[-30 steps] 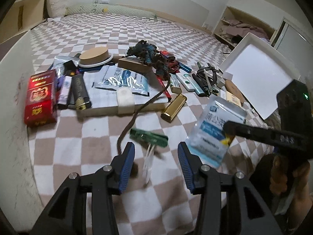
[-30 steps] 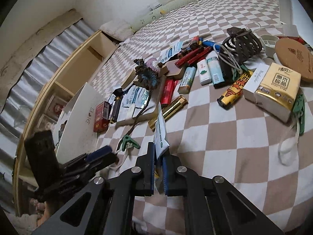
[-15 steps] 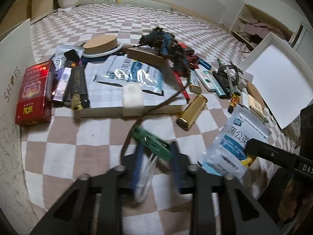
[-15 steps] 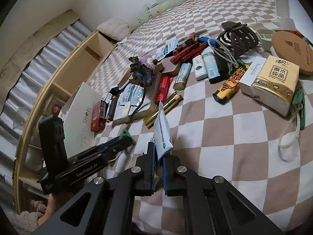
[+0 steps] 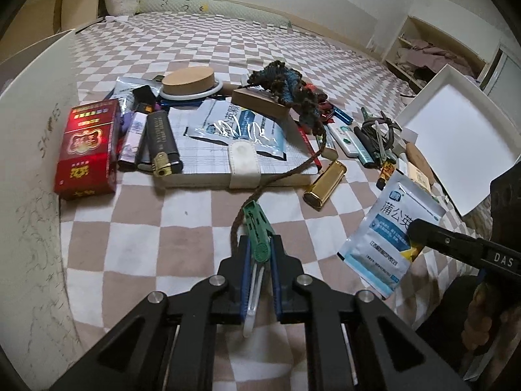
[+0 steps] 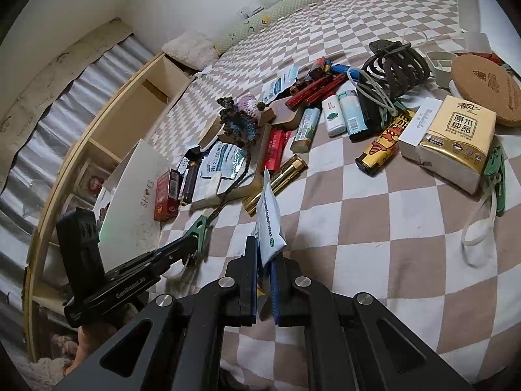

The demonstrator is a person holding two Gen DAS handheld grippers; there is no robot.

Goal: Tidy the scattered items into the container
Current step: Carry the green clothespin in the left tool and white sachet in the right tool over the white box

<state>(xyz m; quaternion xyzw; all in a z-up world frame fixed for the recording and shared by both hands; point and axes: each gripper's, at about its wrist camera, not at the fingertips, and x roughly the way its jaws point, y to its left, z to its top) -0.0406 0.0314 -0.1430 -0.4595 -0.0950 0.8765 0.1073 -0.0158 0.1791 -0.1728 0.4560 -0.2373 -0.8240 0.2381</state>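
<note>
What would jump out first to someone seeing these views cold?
Both grippers are loaded: the left gripper is shut on a green clip, and the right gripper pinches a white sachet. Behind them, clutter sprawls over the checkered bedspread, with a red box at left.

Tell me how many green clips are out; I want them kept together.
2. One green clip is clamped in the left hand-held gripper; the other clip lies against the tissue pack. More may be hidden.
</note>
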